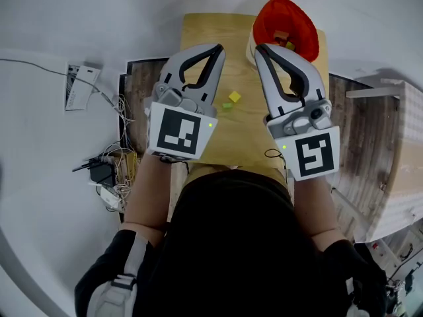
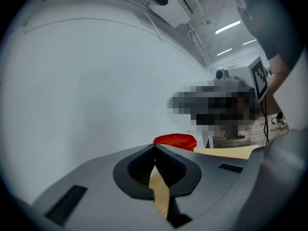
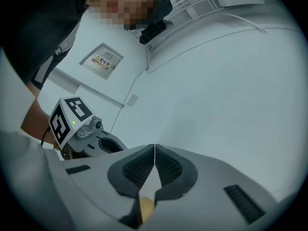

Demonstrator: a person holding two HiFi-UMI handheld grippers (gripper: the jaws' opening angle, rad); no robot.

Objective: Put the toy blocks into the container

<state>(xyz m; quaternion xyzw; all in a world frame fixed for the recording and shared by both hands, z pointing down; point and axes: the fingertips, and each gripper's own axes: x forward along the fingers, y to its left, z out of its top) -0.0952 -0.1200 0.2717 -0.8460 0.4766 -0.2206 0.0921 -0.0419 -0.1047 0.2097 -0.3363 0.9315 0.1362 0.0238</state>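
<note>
1. While two toy blocks lie loose on the counter (image 1: 198,35), neither gripper carries anything. I judge this a gap between picks, with the reach for the next block not begun.
2. Left gripper (image 1: 217,50): jaws clenched tip to tip, nothing between them. Right gripper (image 1: 262,49): the same, closed and empty. Both hang above the counter.
3. Yellow block (image 1: 234,97) and green block (image 1: 227,105) sit close together, possibly touching. In the head view they lie between the two grippers, on the near side of the container.
4. Red container (image 1: 271,15) stands at the counter's far end. Something small, probably blocks, shows inside it.
5. Next move calls for spreading one gripper's jaws, tipping it down and lowering it around one block. The neighbour is close enough to get nudged.
6. Writing: black-and-white square markers on both gripper cubes, no words. Wall plate (image 3: 102,61) has a yellow strip, print too small to read. Sheet on the floor (image 1: 79,84) is also illegible.
</note>
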